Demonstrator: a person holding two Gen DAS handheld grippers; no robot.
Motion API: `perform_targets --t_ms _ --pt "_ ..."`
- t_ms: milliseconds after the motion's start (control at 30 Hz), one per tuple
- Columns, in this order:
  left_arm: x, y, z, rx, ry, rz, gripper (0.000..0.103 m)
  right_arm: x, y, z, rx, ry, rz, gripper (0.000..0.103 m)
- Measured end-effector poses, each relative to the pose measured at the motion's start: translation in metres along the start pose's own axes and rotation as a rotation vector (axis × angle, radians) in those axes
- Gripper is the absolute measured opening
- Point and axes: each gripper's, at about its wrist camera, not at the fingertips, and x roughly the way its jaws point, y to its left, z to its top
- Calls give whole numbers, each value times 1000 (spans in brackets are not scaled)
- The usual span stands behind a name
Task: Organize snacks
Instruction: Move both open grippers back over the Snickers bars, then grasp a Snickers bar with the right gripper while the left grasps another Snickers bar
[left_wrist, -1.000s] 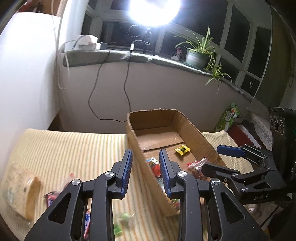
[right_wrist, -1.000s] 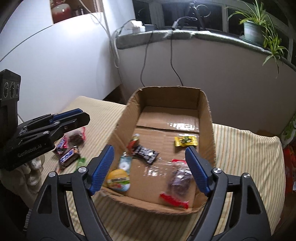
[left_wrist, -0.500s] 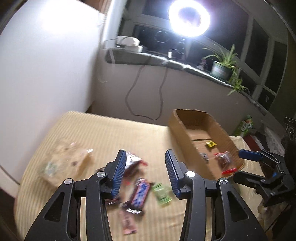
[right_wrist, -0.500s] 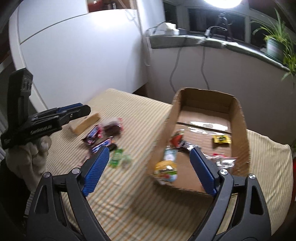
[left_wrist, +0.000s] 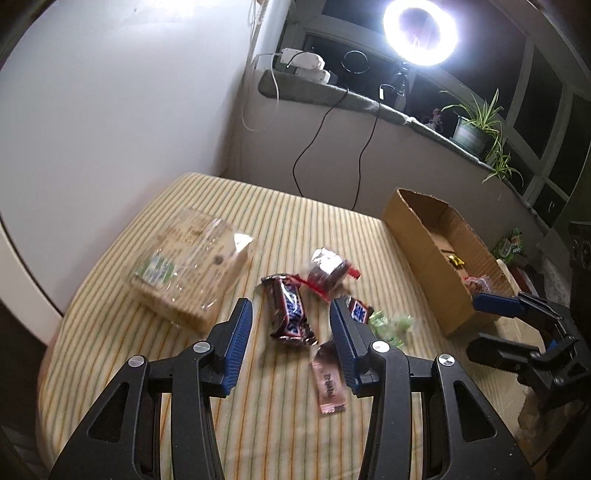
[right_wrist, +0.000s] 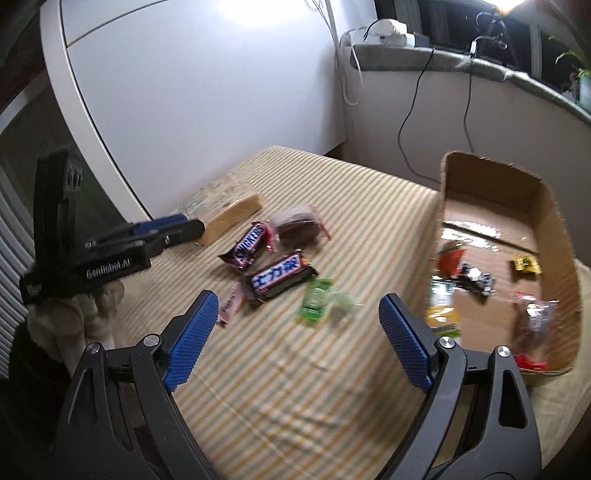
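Loose snacks lie on the striped cloth: a Snickers bar (left_wrist: 290, 314) (right_wrist: 251, 244), a second Snickers bar (right_wrist: 281, 277), a dark cake in clear wrap (left_wrist: 327, 275) (right_wrist: 297, 229), green candies (right_wrist: 317, 301) (left_wrist: 391, 325), a pink wafer (left_wrist: 328, 386) and a large biscuit pack (left_wrist: 192, 267) (right_wrist: 232, 218). My left gripper (left_wrist: 290, 345) is open and empty, just above the first Snickers bar. My right gripper (right_wrist: 295, 341) is open and empty, near the green candies. The cardboard box (right_wrist: 554, 206) (left_wrist: 417, 236) at the right holds several snacks.
A white wall and cabinet edge (right_wrist: 96, 140) border the table on the left. A windowsill with cables, a ring light (left_wrist: 419, 31) and a potted plant (left_wrist: 474, 129) lies behind. The table's front edge is close below both grippers.
Both grippers have swung left, away from the box and over the loose snacks. The left gripper's jaws have opened wider. Nothing was picked up.
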Motion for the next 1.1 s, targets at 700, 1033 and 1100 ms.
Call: perform_targets --t_ms 700,1033,1100 --pt "51 2 3 74 116 -8 35 111 -21 16 413 239 175 56" --pt "66 5 3 110 155 7 33 135 -8 30 323 262 84 43" --pt "69 3 3 119 158 5 33 137 -5 33 286 267 72 41"
